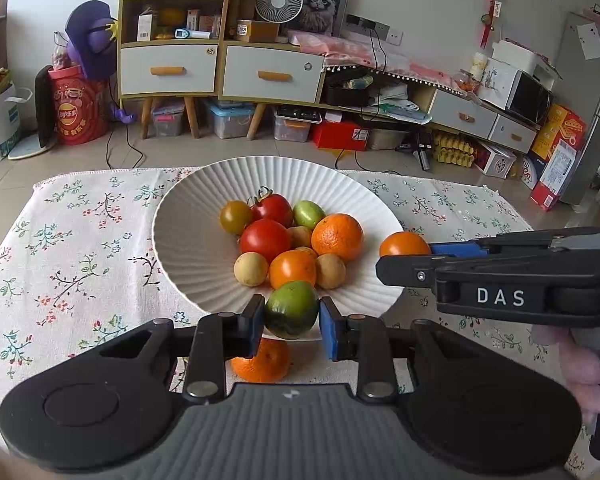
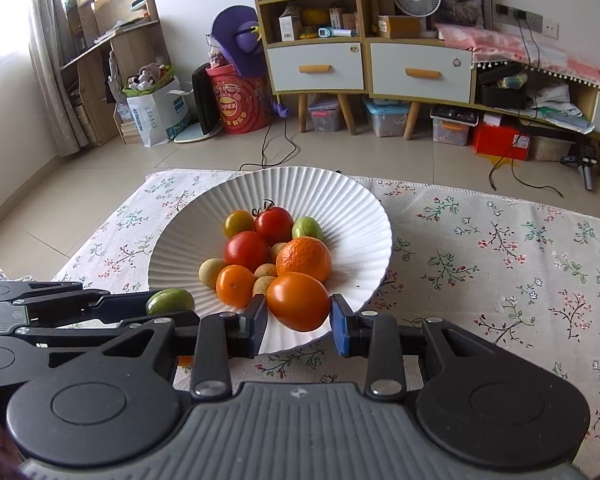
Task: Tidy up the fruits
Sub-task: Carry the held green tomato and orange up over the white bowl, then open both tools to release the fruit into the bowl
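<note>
I have a white ribbed plate (image 1: 188, 240), round and shallow with fine fluted ridges running out to its rim, sitting on a cloth-covered table (image 1: 72, 248); the cloth is pale with a small flower print and a rough woven look. On the plate lies a heap of smooth, glossy fruit: two red tomatoes (image 1: 265, 239), one with its green stalk on, a brownish-yellow tomato (image 1: 235, 217), a small green one (image 1: 308, 214), a dimpled orange (image 1: 337, 237), a smooth orange tomato (image 1: 292, 269), and a few dull beige round fruits (image 1: 251, 269).

My left gripper (image 1: 291, 316) is clamped on a green tomato (image 1: 291, 309), its blue pads pressed to both sides, the fruit held at the near edge of the plate. Below it, on the cloth just near of the plate, lies another orange (image 1: 262, 362), partly hidden by the fingers.

My right gripper (image 2: 299, 314) is narrowed around an orange tomato (image 2: 298, 301), egg-shaped and shiny; the left pad touches its skin and the right pad sits at its side, over the near right part of the plate. From the left camera that same fruit shows at the plate's right rim, pinched at the fingertips
</note>
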`<action>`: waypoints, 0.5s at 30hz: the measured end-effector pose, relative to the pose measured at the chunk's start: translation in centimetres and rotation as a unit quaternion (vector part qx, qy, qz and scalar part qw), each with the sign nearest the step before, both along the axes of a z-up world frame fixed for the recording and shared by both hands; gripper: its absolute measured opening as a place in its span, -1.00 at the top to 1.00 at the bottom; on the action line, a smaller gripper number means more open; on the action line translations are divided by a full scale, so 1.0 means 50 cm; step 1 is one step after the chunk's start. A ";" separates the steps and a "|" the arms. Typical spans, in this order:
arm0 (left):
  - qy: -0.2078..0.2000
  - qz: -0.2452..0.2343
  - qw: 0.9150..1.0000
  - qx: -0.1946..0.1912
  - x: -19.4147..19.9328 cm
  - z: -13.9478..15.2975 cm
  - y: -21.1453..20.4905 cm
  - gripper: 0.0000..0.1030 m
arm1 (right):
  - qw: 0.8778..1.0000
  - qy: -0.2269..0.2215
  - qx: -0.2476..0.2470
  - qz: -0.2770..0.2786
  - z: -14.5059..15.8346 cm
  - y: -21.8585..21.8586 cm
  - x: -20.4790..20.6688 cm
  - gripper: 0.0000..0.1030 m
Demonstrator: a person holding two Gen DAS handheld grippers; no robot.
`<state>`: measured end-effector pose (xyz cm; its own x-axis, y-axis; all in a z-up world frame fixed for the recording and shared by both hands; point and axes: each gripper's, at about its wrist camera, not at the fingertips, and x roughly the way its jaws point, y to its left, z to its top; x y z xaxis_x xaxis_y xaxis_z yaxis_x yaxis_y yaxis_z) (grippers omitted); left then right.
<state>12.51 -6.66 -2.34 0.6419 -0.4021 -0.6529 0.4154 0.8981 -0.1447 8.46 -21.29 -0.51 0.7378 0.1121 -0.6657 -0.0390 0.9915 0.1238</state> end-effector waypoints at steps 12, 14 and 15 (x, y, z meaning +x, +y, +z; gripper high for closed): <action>0.004 -0.018 1.000 0.004 0.007 -0.011 -0.041 0.58 | 0.999 0.016 0.022 -0.020 -0.012 -0.016 0.020 0.41; 0.003 -0.017 1.000 0.005 0.008 -0.010 -0.042 0.58 | 0.999 0.016 0.024 -0.022 -0.013 -0.018 0.021 0.41; 0.004 -0.017 1.000 0.005 0.009 -0.011 -0.043 0.58 | 0.999 0.016 0.024 -0.023 -0.013 -0.018 0.021 0.41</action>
<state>12.97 -8.84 -2.89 0.6229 -0.4178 -0.6613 0.4452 0.8845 -0.1395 9.52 -22.20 -1.15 0.7210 0.1116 -0.6839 0.0113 0.9849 0.1726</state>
